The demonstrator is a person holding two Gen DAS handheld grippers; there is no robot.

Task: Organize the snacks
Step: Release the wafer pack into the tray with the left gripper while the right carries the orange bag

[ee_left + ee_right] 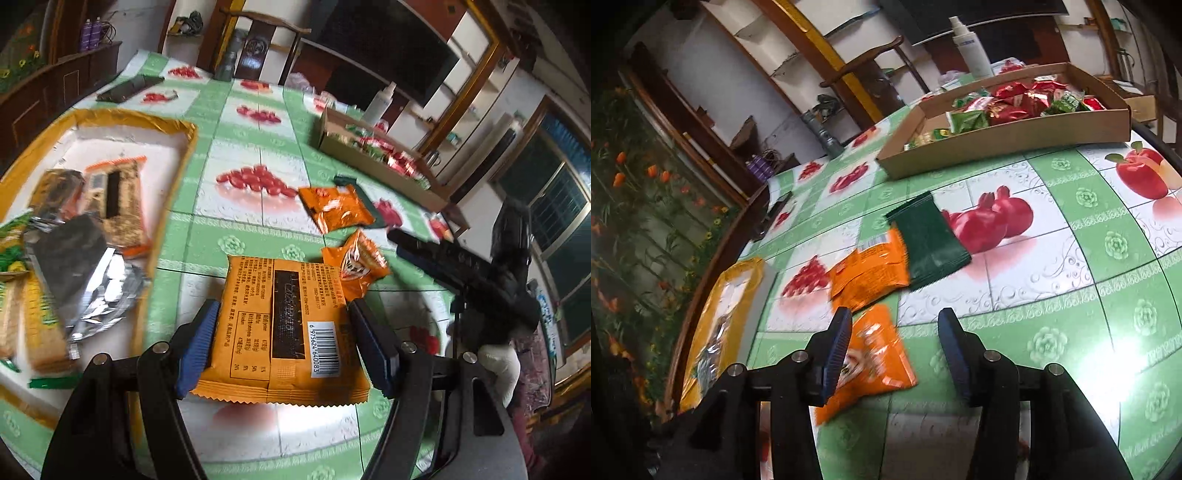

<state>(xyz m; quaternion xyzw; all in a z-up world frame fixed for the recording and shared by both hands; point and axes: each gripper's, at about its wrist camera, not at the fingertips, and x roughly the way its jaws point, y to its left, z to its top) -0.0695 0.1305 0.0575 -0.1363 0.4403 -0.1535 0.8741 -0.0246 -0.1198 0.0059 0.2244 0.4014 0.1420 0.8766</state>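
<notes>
My left gripper (284, 328) is shut on a large orange snack packet (284, 328), printed side up with a barcode, held just above the table. Two small orange packets (334, 208) (356, 264) and a dark green packet (369, 206) lie beyond it. My right gripper (892, 350) is open and empty, low over the table, with one small orange packet (871, 358) by its left finger. The other orange packet (868, 275) and the green packet (929, 236) lie ahead. The right gripper also shows in the left wrist view (436, 254).
A yellow-rimmed tray (177, 125) at the left holds several wrapped snacks and a silver foil pack (99, 295). A cardboard box (1004, 140) of red and green snacks stands at the far side, with a white spray bottle (971, 48) behind. A dark phone (129, 86) lies far left.
</notes>
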